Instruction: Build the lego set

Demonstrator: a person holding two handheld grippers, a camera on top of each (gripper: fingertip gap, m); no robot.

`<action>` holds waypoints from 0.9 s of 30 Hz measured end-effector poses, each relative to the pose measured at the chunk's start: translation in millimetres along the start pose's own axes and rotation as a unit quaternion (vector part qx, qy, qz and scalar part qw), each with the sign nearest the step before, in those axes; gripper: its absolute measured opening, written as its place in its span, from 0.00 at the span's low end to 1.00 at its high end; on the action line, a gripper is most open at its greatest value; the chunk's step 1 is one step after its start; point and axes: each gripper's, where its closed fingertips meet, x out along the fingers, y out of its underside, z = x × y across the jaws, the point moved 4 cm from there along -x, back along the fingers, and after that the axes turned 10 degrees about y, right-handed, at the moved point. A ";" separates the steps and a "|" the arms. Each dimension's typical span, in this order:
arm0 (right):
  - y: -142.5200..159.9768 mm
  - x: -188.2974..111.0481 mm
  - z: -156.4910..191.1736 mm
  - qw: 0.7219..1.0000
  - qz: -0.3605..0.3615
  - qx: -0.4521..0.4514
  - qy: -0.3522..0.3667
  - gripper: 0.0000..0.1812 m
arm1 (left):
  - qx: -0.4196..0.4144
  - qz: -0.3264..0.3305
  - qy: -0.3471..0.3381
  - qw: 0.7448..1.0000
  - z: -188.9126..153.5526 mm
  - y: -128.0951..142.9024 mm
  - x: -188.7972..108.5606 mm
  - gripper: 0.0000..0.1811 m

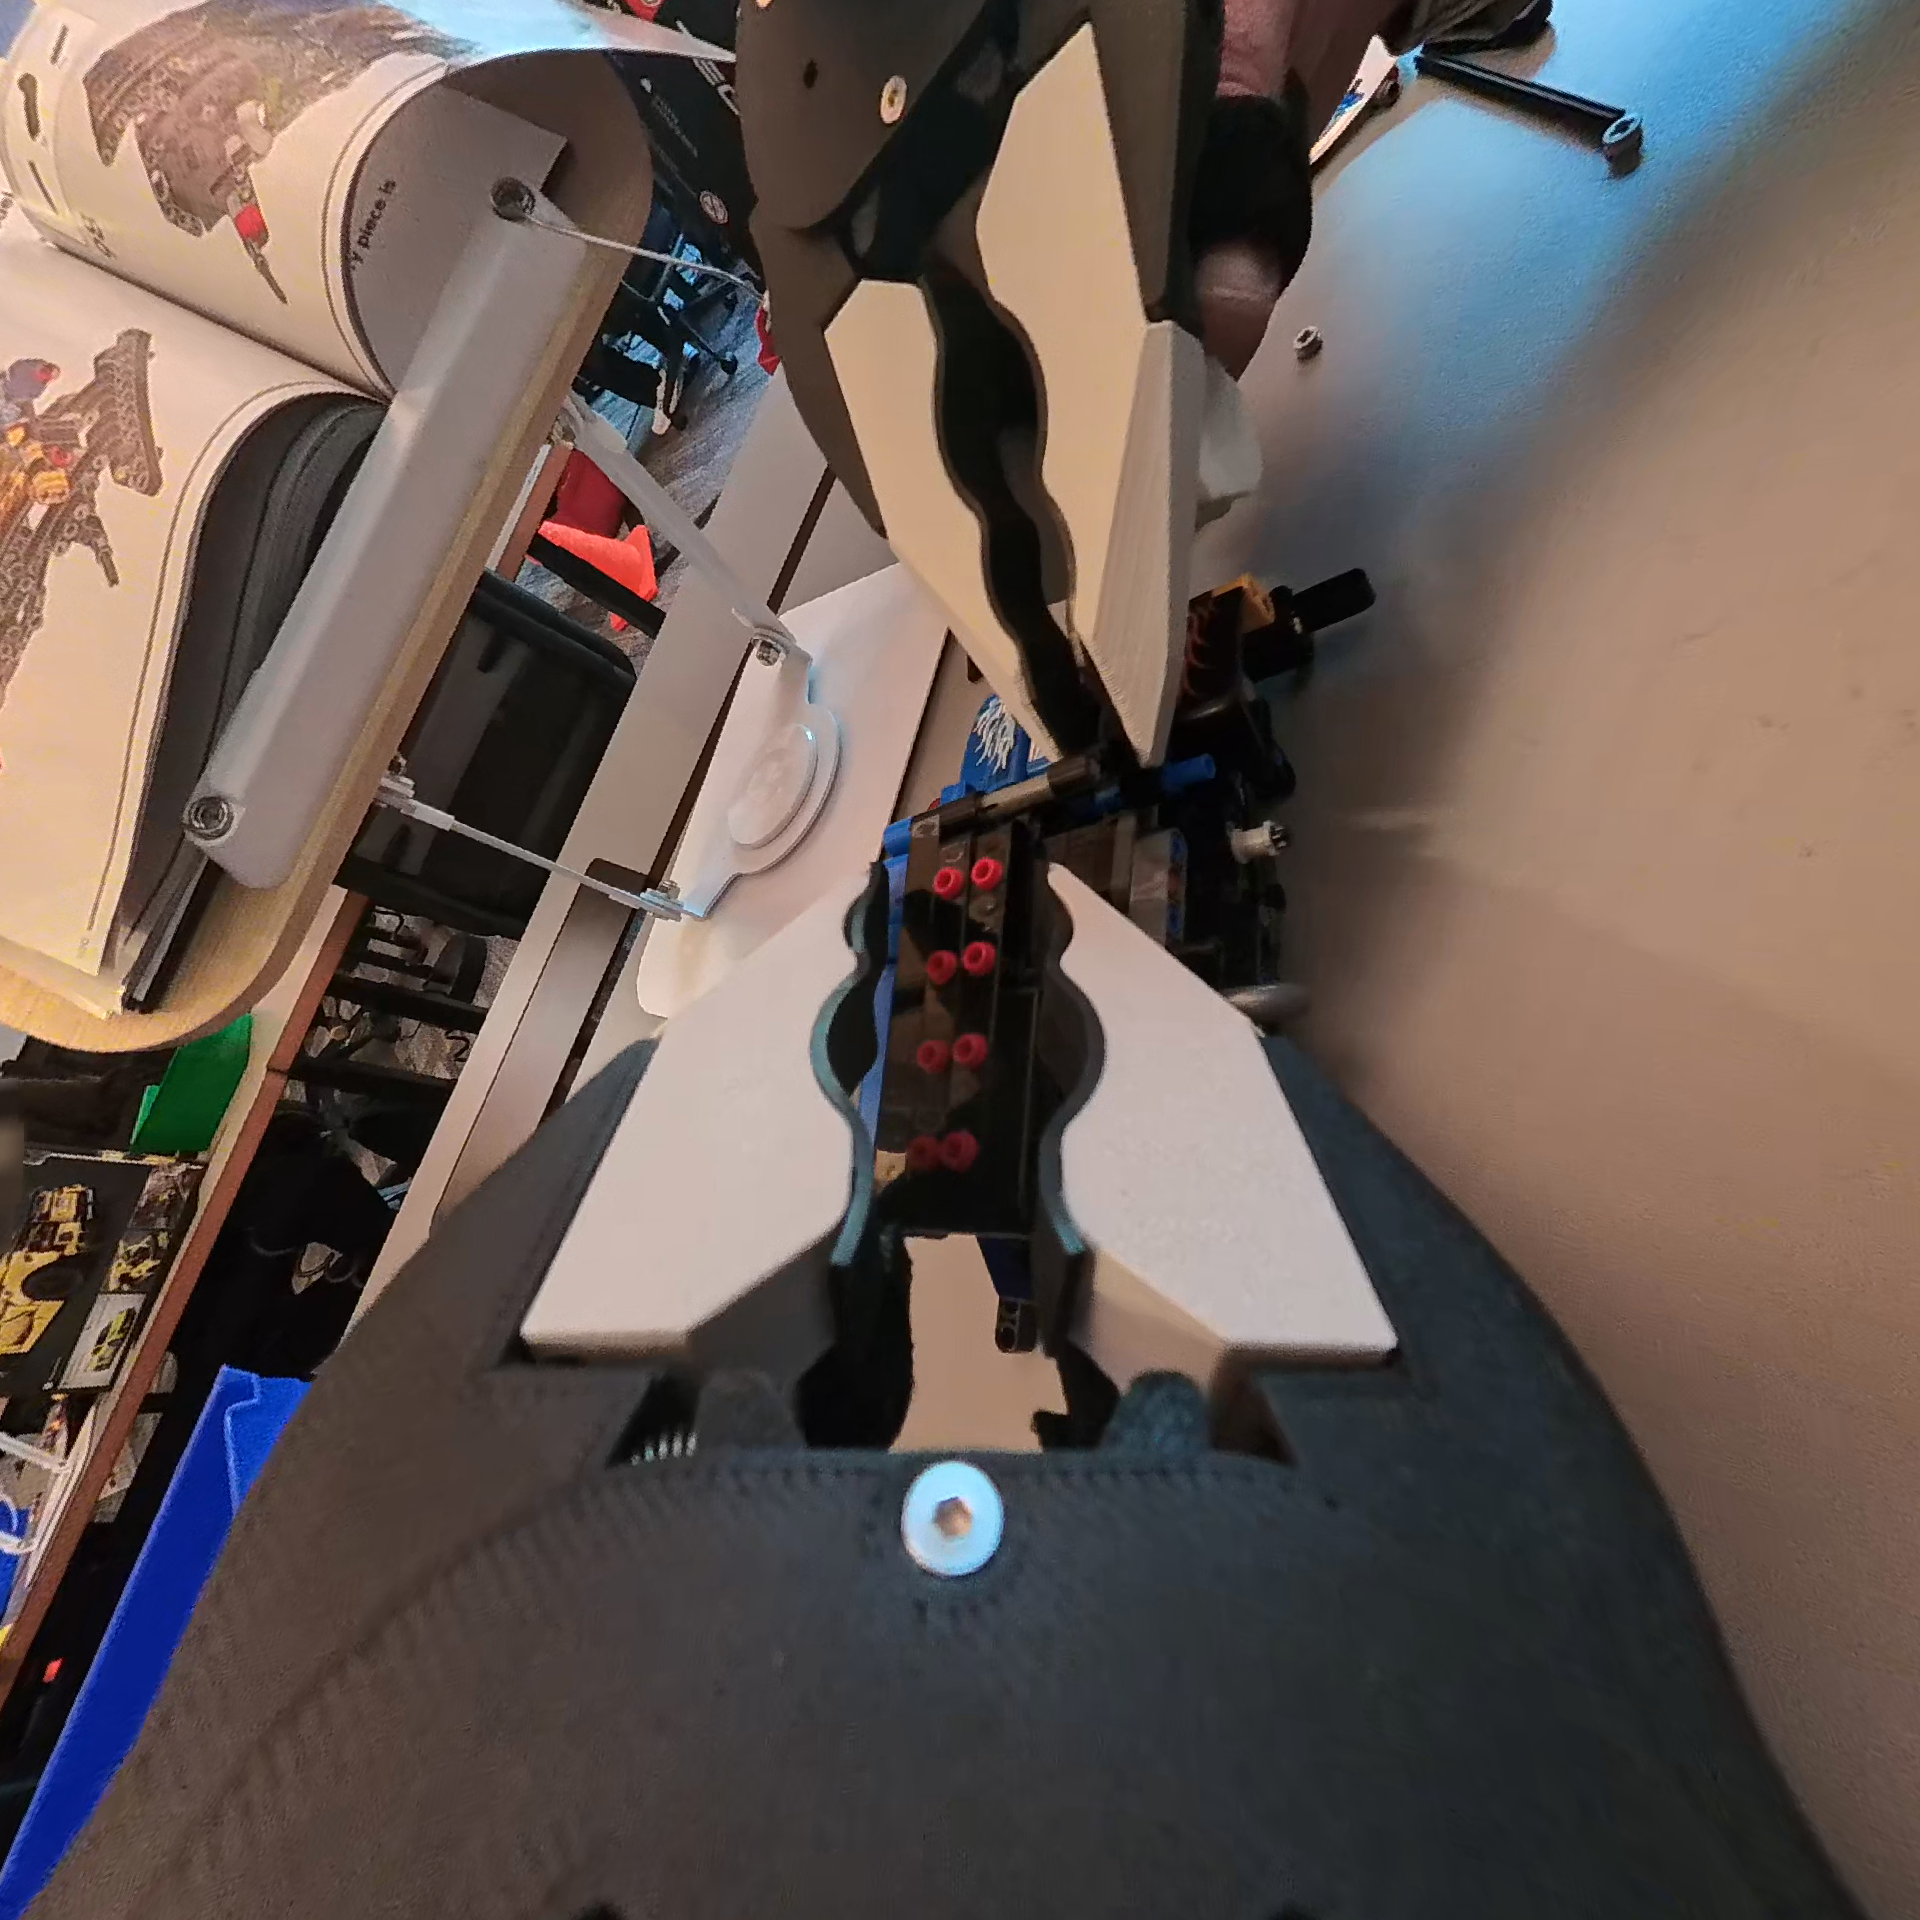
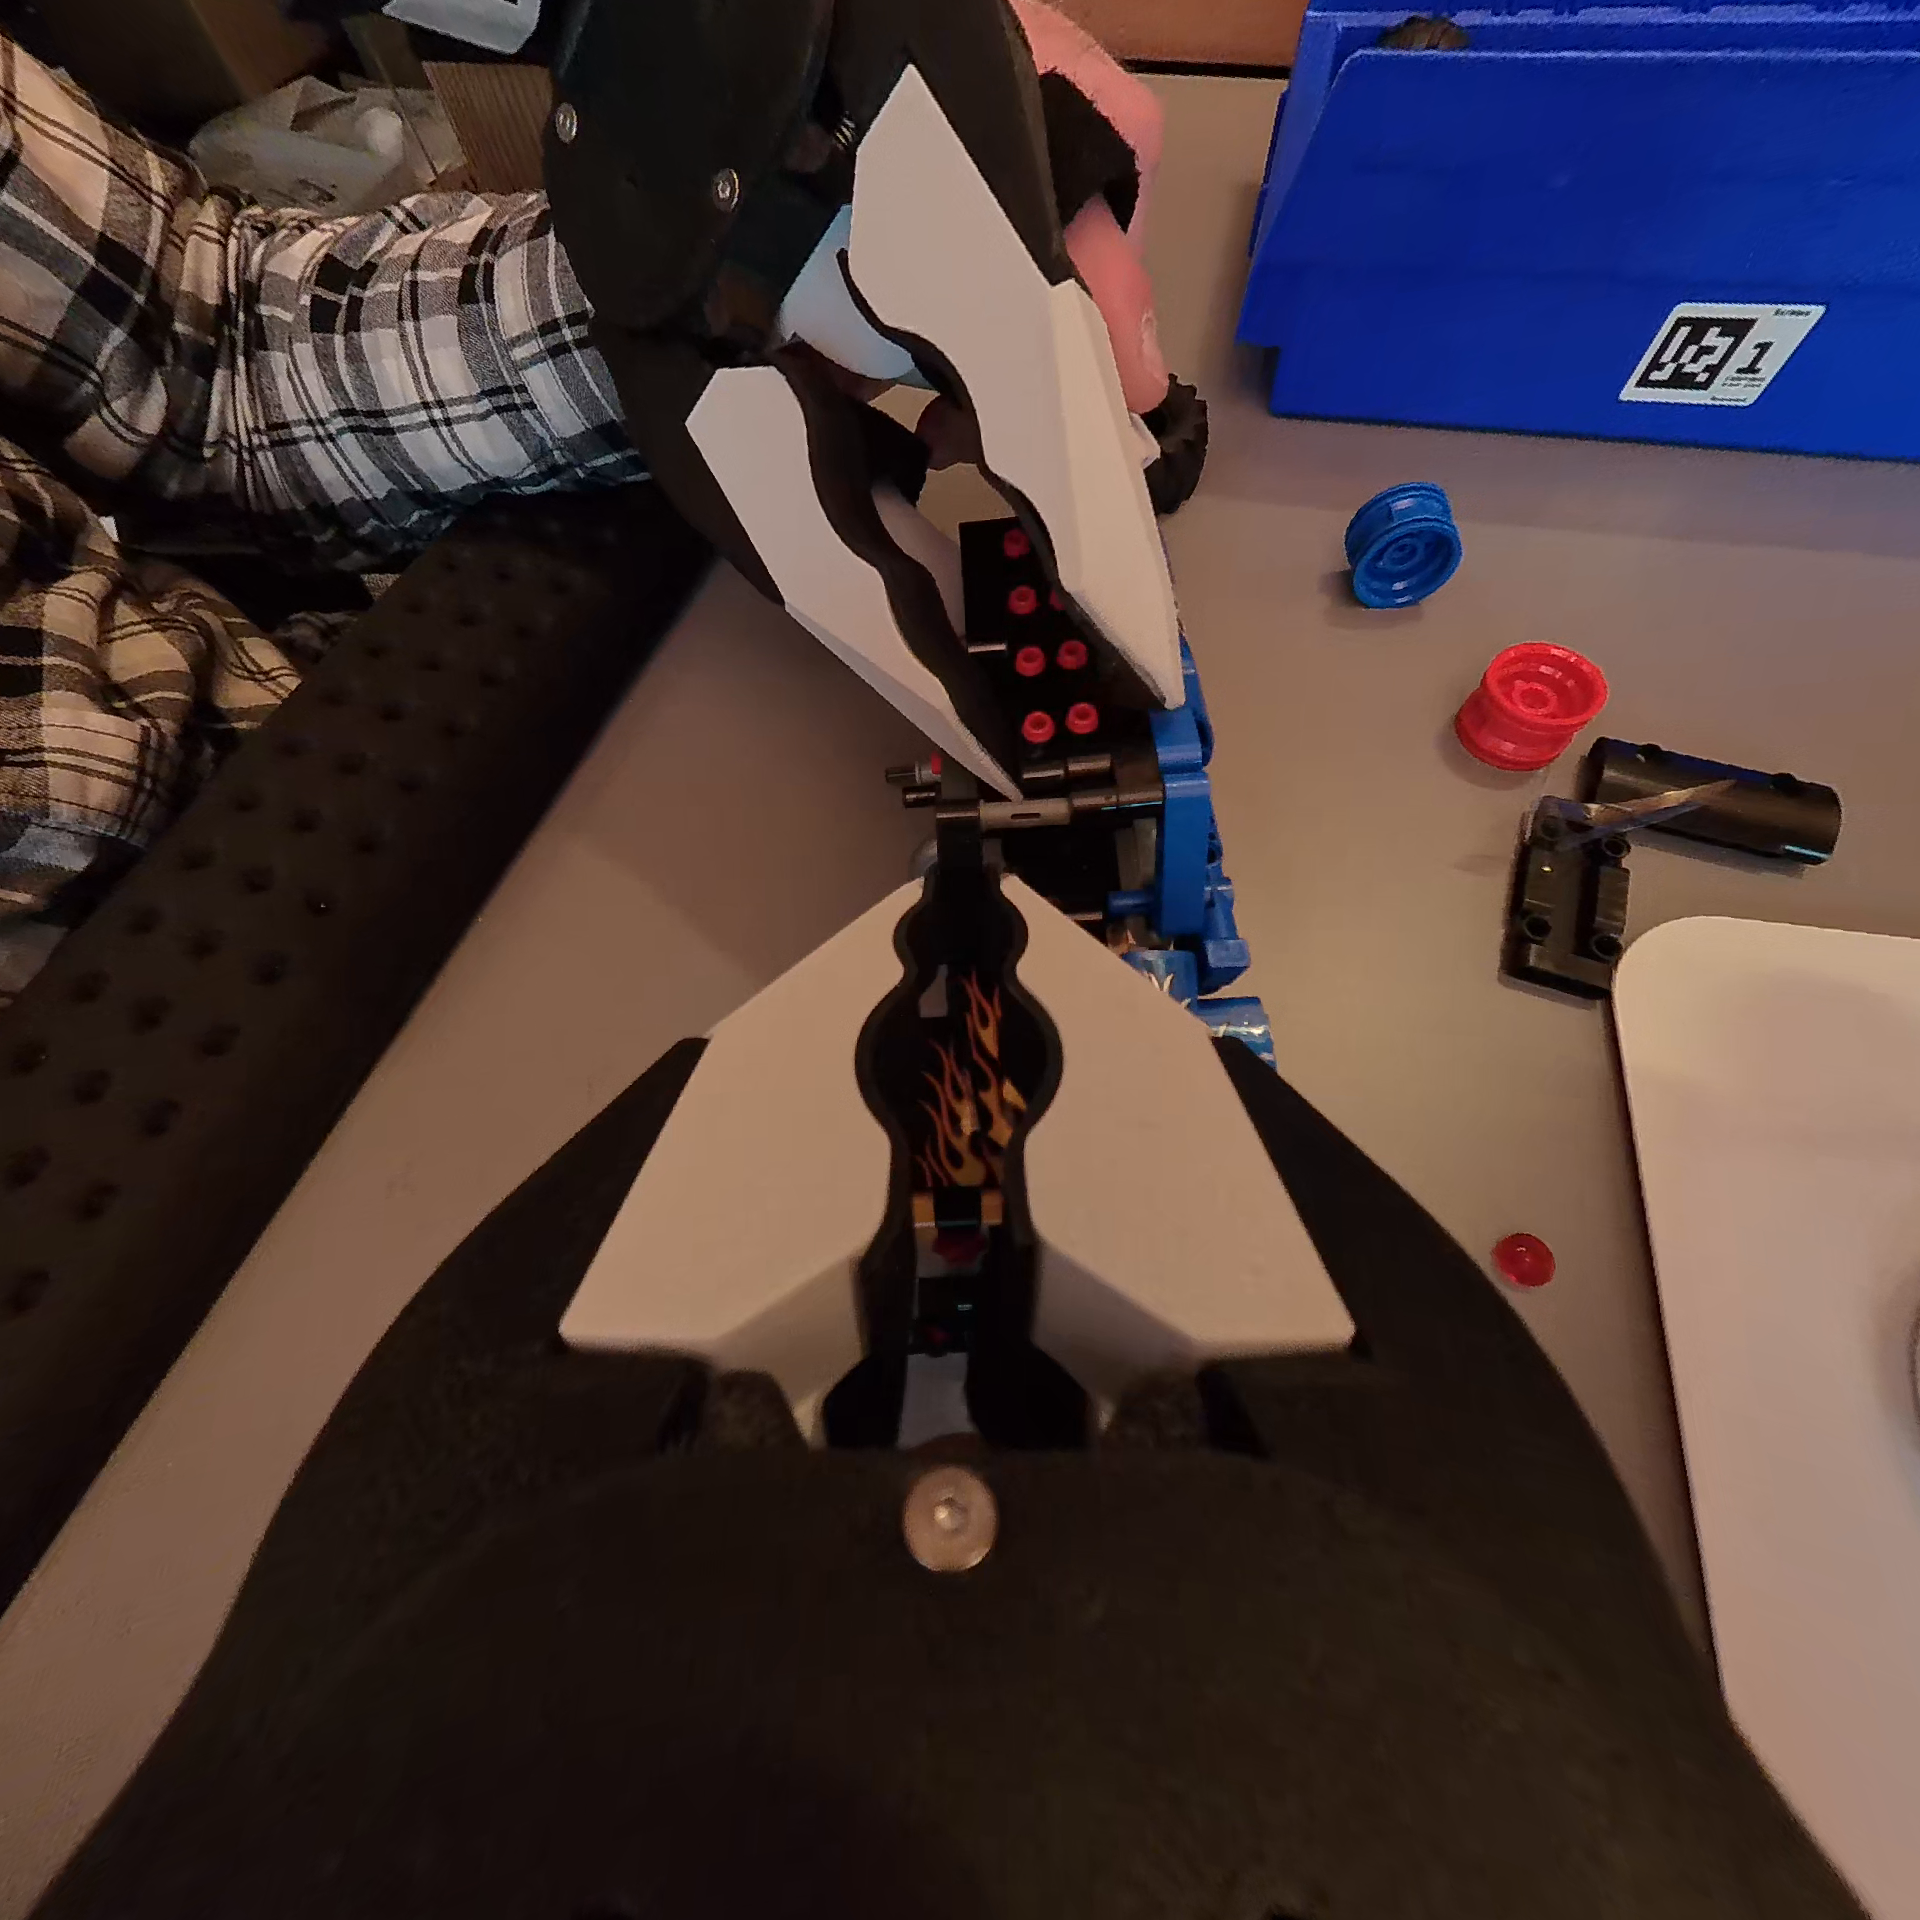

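Note:
A partly built lego model of black and blue parts is held over the grey table (image 2: 665, 852) between both grippers. My left gripper (image 1: 966, 883) is shut on its black block with rows of red pins (image 1: 961, 1039). It enters the right wrist view from the top (image 2: 1091, 743), clamped on the same block (image 2: 1039, 665). My right gripper (image 2: 961, 883) is shut on a black panel with a flame sticker (image 2: 966, 1101) at the model's other end. In the left wrist view it comes down from above (image 1: 1101, 743). Blue frame pieces (image 2: 1184, 831) sit between the two grippers.
A blue wheel rim (image 2: 1403, 545), a red wheel rim (image 2: 1530, 704), black parts (image 2: 1569, 904), a small red stud (image 2: 1523, 1259) and a black tyre (image 2: 1179, 436) lie on the table. A blue bin (image 2: 1579, 208) stands behind. An instruction booklet (image 1: 208, 208) rests on a stand. Across from one pair of fingers to the other is roughly 4 cm. From either gripper's tips it is about 15 cm to the small red stud (image 2: 1523, 1259).

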 end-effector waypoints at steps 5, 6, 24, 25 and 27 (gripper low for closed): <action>0.1 0.2 0.2 1.000 0.000 -0.001 0.000 0.03 | -0.009 -0.001 0.001 1.000 0.3 0.6 -0.1 0.15; 0.2 0.3 0.1 1.000 0.000 0.000 0.000 0.04 | -0.011 -0.001 0.001 1.000 0.6 0.9 -0.1 0.16; 0.8 2.0 -0.7 1.000 -0.005 0.005 -0.002 0.03 | -0.019 0.000 -0.005 1.000 1.7 2.1 -1.1 0.19; 0.8 2.2 -0.7 1.000 -0.005 0.006 -0.002 0.03 | -0.019 0.000 -0.005 1.000 1.8 2.2 -1.1 0.19; 0.8 2.3 -0.7 1.000 -0.005 0.006 -0.002 0.04 | -0.020 0.001 -0.006 1.000 1.9 2.3 -1.3 0.20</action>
